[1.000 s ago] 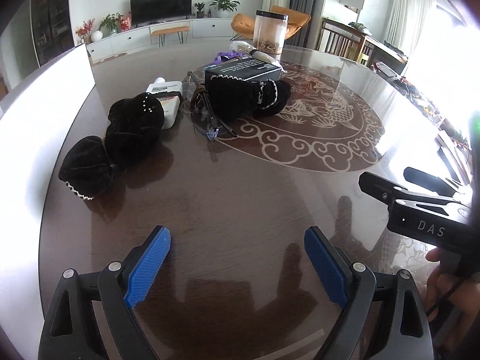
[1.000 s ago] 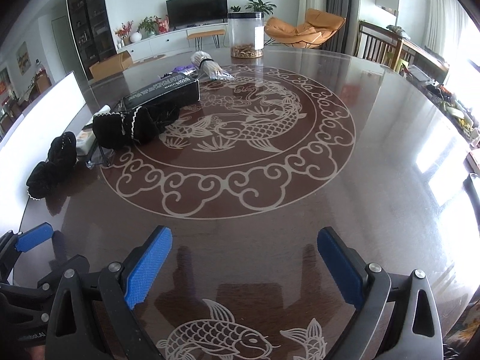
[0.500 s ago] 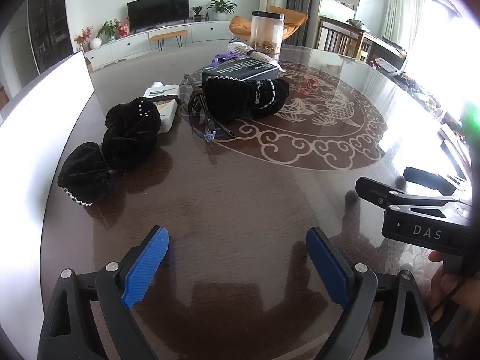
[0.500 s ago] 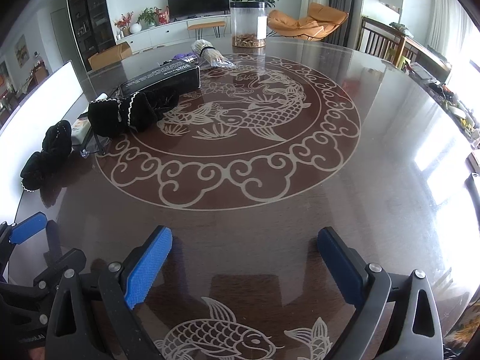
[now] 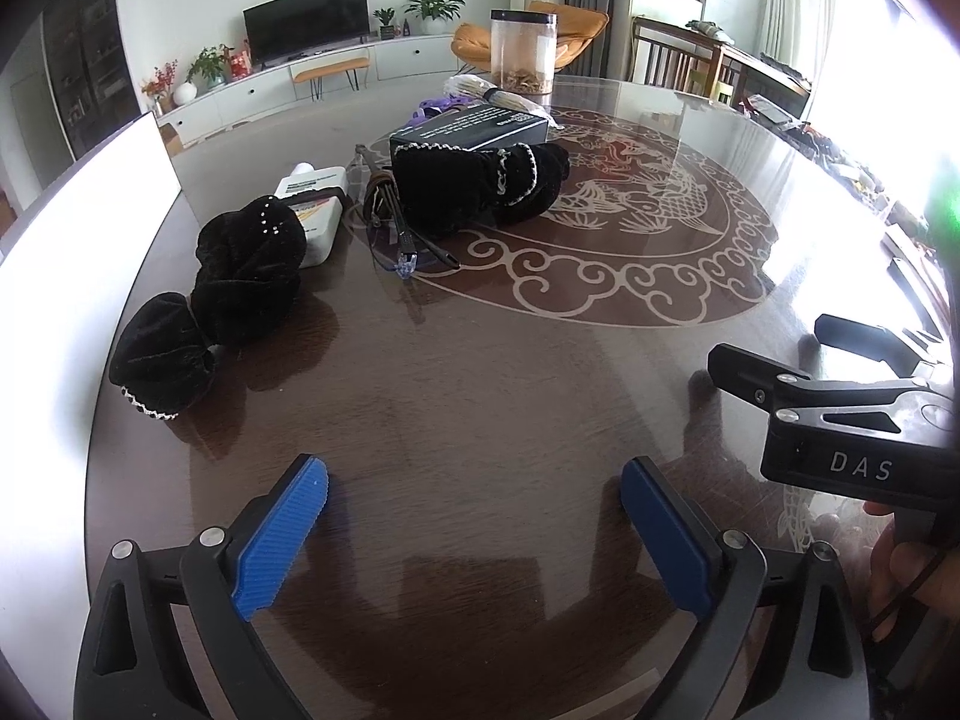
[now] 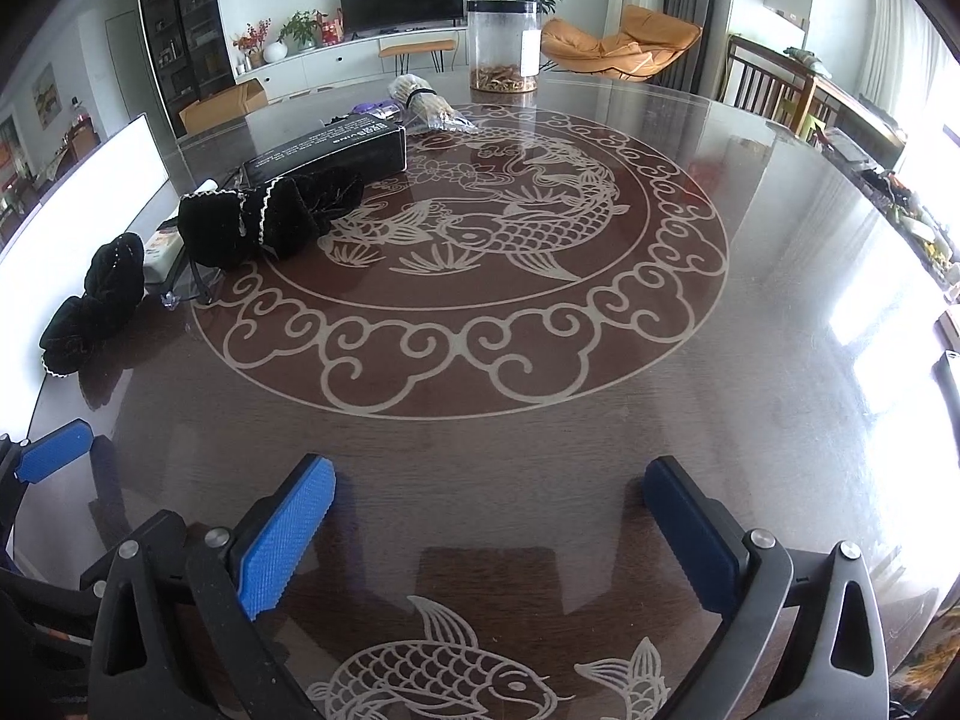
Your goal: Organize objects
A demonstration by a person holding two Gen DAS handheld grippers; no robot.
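Nearest the left wrist camera, the left gripper (image 5: 474,525) is hanging over bare dark wood with nothing between its blue pads (image 5: 282,546); its jaws have just been opening and are now standing wide, which I am reading as readying for a first pick, not the end of one, since no item looks sorted yet. Beside it, the right gripper (image 6: 489,531) is likewise gaping wide and empty over the round table (image 6: 780,360), above an etched fish near the rim. Farther out, the things to be organized are lying in a loose cluster toward the table's far left: a black velvet pouch (image 5: 210,306) with a beaded edge nearest, just behind it a white tube (image 5: 315,210) that is touching the pouch, then a pair of glasses (image 5: 399,228) with folded arms, then a second black velvet piece (image 5: 474,186) leaning against a black box (image 5: 474,129), and beyond them a tied bundle of sticks (image 6: 423,102) and a clear jar (image 6: 503,45) holding something brown at its bottom. The left view is showing the tube's label and the glasses plainly, and the right gripper's body with a hand (image 5: 906,558) under it at the right edge; the right view is hiding most of the tube behind the velvet but is showing the whole inlaid medallion and the open tabletop to the right, where I judge there is room for setting things in order. All items are lying well apart from both grippers.
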